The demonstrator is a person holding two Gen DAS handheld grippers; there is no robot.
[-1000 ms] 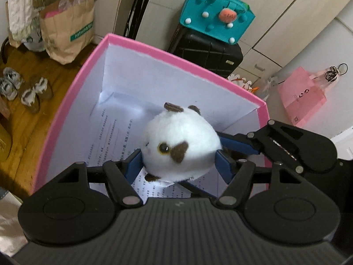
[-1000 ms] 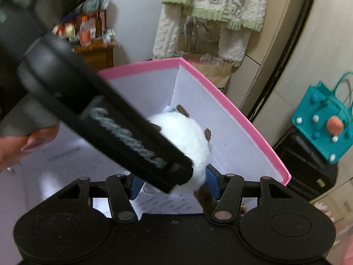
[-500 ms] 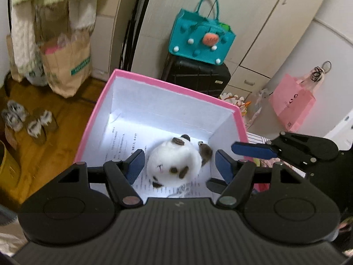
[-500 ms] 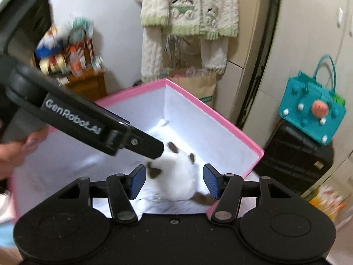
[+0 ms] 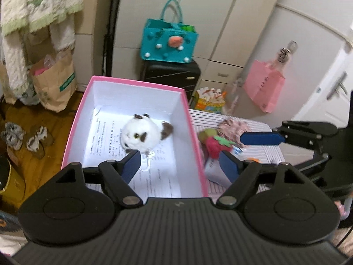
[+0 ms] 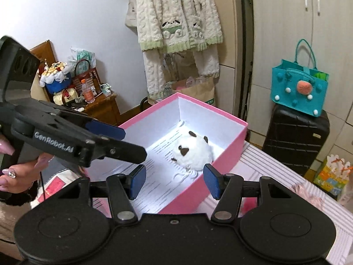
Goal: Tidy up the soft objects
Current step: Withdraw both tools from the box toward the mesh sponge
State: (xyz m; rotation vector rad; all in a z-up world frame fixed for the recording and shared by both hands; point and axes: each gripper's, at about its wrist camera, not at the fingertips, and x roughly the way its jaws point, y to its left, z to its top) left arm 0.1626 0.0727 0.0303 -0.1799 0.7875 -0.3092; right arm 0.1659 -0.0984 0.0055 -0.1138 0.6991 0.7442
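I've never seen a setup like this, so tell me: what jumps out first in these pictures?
A round white plush toy with brown patches lies alone on printed paper inside a bright pink box. Two black tools with blue pads frame it, the left tool and the right tool, both open and holding nothing. A red strawberry plush waits on the striped table beside the box.

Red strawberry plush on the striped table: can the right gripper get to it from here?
Probably yes. The red strawberry plush lies outside the pink box, and the open right gripper hovers beside it; nothing visibly blocks the way.
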